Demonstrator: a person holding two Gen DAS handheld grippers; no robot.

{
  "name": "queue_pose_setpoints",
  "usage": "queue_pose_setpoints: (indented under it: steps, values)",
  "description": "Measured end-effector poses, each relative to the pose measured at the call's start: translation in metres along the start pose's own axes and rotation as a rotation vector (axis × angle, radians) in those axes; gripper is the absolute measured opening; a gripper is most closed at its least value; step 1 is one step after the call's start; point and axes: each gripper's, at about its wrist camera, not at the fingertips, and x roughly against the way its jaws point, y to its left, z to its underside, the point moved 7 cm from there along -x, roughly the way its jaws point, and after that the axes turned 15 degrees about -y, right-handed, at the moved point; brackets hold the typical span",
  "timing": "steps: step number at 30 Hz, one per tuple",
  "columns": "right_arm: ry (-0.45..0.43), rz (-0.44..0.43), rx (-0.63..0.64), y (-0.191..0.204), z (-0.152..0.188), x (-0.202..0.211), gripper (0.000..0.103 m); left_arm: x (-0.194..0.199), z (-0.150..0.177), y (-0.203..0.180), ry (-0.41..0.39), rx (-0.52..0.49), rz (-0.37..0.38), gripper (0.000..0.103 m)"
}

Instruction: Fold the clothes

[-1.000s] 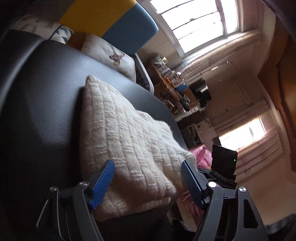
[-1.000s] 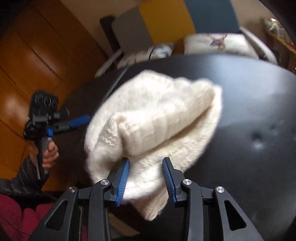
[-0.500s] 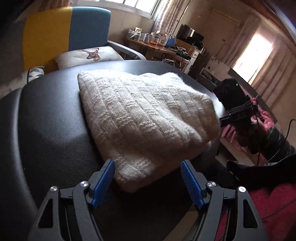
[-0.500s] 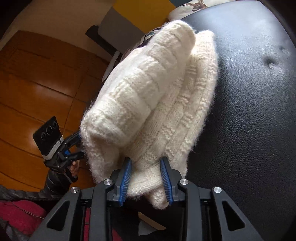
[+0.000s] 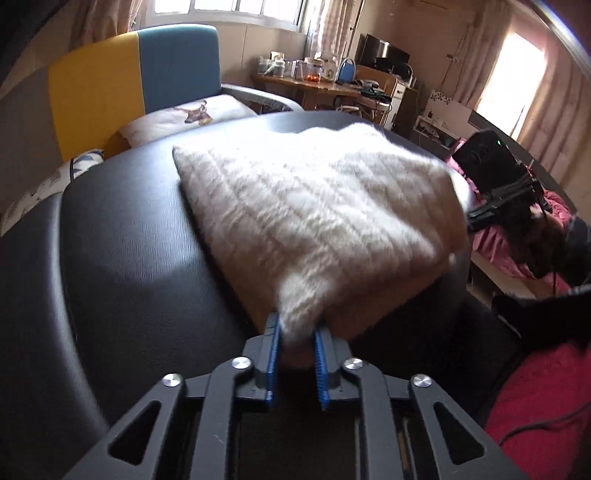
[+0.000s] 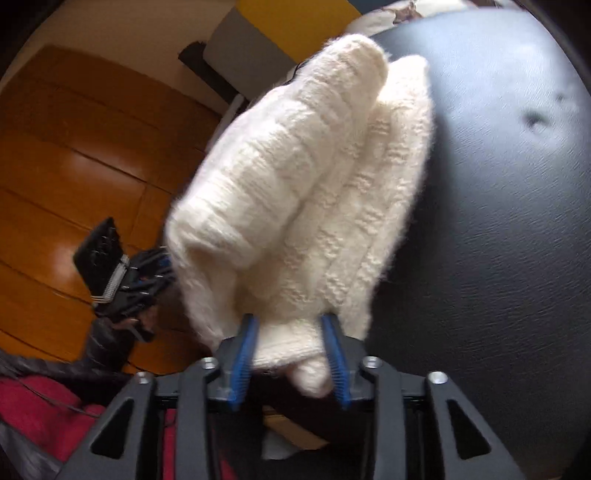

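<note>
Item: cream knit sweater [image 5: 314, 221], folded into a thick bundle, lying on a black padded leather surface [image 5: 129, 258] with its near edge overhanging the rim. Ribbed block pattern visible; the left wrist view is motion-blurred, so finer texture there cannot be read.

Left gripper [image 5: 295, 332]: held low and level at the surface's near edge, pointing across it toward the far side of the room. Blue-padded fingers [image 5: 272, 332] are drawn close together, pinching a small corner of the sweater's near edge between them.

Right gripper [image 6: 291, 343]: pointing up along the sweater's side at the edge of the black surface. Its blue fingers [image 6: 245, 347] are partly closed on a thick fold of the knit, fabric filling the gap and a rolled end bulging out below. From this view the bundle shows two stacked layers, the upper one a rounded roll.

Also seen in the right wrist view: the opposite gripper unit at the sweater's left corner, gripped by a hand [image 6: 142, 317] with a dark sleeve [image 6: 107, 343] behind it, above a wooden floor [image 6: 74, 166].

Background, left wrist view: yellow and blue chair back [image 5: 136, 74], a deer-print cushion [image 5: 192, 114], a cluttered desk [image 5: 325, 83], curtained windows [image 5: 229, 7].
</note>
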Motion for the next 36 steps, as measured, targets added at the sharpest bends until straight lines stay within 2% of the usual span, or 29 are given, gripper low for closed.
queue_pose_setpoints:
  steps: [3,5,7,10,12,13,14,17,19,22,24,26,27,29,30,31,32,34,36]
  values:
    - [0.000,0.018,0.004,0.000,-0.005,0.004,0.016,0.002,0.012,-0.007,0.025,0.002,0.008,0.011]
    - [0.001,0.030,-0.031,0.003,-0.012,0.010,0.026,0.004,0.017,-0.011,0.037,0.001,0.013,0.011]
    - [-0.037,0.043,-0.008,0.012,-0.022,0.023,0.036,0.006,0.018,-0.011,0.043,-0.005,0.013,0.011]
    - [-0.154,-0.006,-0.032,0.025,-0.046,0.044,0.036,0.013,0.020,-0.008,0.050,0.011,0.022,0.011]
    - [-0.244,-0.067,-0.104,0.030,-0.066,0.047,0.049,0.024,0.013,-0.004,0.015,0.083,0.069,0.011]
    - [-0.277,-0.094,-0.152,0.029,-0.075,0.043,0.061,0.032,0.006,-0.002,-0.015,0.129,0.099,0.011]
    - [-0.281,-0.096,-0.210,0.024,-0.083,0.033,0.070,0.039,0.000,0.001,-0.046,0.175,0.129,0.011]
    - [-0.269,-0.072,-0.346,-0.002,-0.115,-0.002,0.071,0.052,-0.024,0.008,-0.156,0.276,0.189,0.013]
    - [-0.264,-0.059,-0.404,-0.015,-0.132,-0.021,0.071,0.048,-0.038,0.007,-0.193,0.285,0.202,0.020]
    - [-0.280,-0.074,-0.447,-0.020,-0.146,-0.040,0.071,0.023,-0.051,-0.006,-0.174,0.253,0.230,0.023]
    - [-0.258,-0.027,-0.442,-0.018,-0.151,-0.055,0.071,0.002,-0.050,-0.019,-0.131,0.207,0.253,0.028]
    - [-0.208,0.013,-0.376,-0.011,-0.150,-0.074,0.072,-0.016,-0.046,-0.032,-0.084,0.144,0.260,0.032]
    - [-0.190,0.056,-0.278,-0.004,-0.152,-0.081,0.070,-0.021,-0.045,-0.038,-0.072,0.121,0.271,0.037]
    - [-0.169,0.150,-0.059,0.010,-0.159,-0.088,0.049,-0.027,-0.042,-0.043,-0.052,0.110,0.302,0.046]
    - [-0.171,0.212,0.055,0.021,-0.164,-0.086,0.043,-0.029,-0.039,-0.045,-0.037,0.115,0.322,0.051]
    - [-0.174,0.275,0.169,0.032,-0.170,-0.083,0.030,-0.030,-0.034,-0.046,-0.016,0.116,0.339,0.052]
    - [-0.176,0.338,0.284,0.044,-0.177,-0.079,0.028,-0.031,-0.030,-0.047,0.003,0.114,0.353,0.052]
    - [-0.124,0.483,0.522,0.053,-0.179,-0.087,0.028,-0.029,-0.025,-0.050,0.030,0.093,0.364,0.052]
    - [-0.014,0.580,0.562,0.022,-0.170,-0.107,0.028,-0.028,-0.020,-0.053,0.057,0.071,0.376,0.052]
